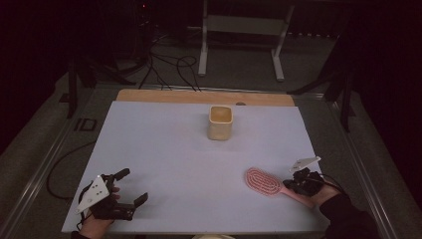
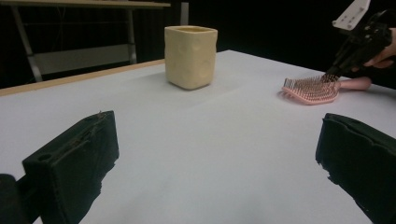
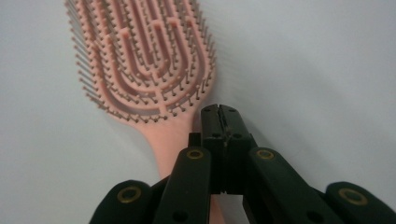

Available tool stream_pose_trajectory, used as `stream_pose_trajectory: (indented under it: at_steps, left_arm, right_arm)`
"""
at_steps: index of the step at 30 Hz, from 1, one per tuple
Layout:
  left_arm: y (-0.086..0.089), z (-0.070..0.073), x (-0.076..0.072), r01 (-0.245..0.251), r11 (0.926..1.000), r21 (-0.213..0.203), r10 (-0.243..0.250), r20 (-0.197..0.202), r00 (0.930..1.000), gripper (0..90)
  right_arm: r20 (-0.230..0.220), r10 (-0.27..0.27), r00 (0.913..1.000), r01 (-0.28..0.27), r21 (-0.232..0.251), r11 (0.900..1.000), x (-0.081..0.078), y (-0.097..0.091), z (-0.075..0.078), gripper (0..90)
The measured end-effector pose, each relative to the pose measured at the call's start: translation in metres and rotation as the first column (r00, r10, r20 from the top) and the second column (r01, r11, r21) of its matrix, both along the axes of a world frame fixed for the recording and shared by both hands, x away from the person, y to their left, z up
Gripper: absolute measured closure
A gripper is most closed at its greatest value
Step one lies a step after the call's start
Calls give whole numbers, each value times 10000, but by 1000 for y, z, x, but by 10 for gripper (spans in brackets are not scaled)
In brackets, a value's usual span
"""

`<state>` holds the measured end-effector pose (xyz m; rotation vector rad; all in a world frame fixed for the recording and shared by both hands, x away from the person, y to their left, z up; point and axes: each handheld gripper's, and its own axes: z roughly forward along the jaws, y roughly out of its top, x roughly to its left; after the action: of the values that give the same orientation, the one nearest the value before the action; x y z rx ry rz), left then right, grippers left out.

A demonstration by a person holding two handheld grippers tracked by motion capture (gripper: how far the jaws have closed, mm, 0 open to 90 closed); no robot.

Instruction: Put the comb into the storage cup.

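One light, stiff brush [image 1: 263, 181] lies bristles-up on the tabletop [image 1: 169, 144], at its near right. My right claw [image 3: 219, 114], clenched empty, hovers over its smooth handle, the best hold; left claw [image 2: 210, 154] released.

No words, numbers or signs can be read on the cup [image 1: 220, 122], the brush [image 1: 263, 181] or the bench [image 1: 164, 149].

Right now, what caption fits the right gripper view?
Shut right gripper above a pink hairbrush's handle on the white table.
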<state>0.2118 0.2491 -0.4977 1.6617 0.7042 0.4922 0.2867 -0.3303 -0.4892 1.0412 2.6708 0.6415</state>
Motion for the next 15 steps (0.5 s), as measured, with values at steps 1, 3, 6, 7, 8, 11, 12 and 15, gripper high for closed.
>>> stream_pose_trajectory:
  at_steps: [1,3,6,7,8,11,12,15]
  left_arm:
    - [0,0,0,-9,10000,10,9,-4,10000,1]
    - [0,0,0,-7,10000,27,7,-5,10000,1]
    - [0,0,0,-3,10000,24,3,-12,10000,1]
    - [0,0,0,-7,10000,25,7,-19,10000,1]
    - [0,0,0,-7,10000,27,7,-12,10000,1]
    - [0,0,0,-9,10000,-11,9,-9,10000,1]
    - [0,0,0,-8,10000,-24,8,-17,10000,1]
    - [0,0,-1,-9,10000,2,9,-14,10000,1]
  right_arm:
    - [48,-33,10000,33,13,10000,-3,0,0,900]
    - [36,-37,10000,37,66,10000,-6,0,0,900]
    - [-4,-35,10000,35,175,9998,-8,-1,0,900]
    - [13,-72,10000,72,209,9998,-9,-1,0,900]
    - [55,-79,10000,78,204,9998,-8,-2,1,900]
    - [234,-330,9992,329,77,9994,-7,-5,5,900]
    - [300,-369,9989,367,72,9993,-7,-6,7,900]
    - [436,-476,9979,473,74,9989,-6,-9,13,900]
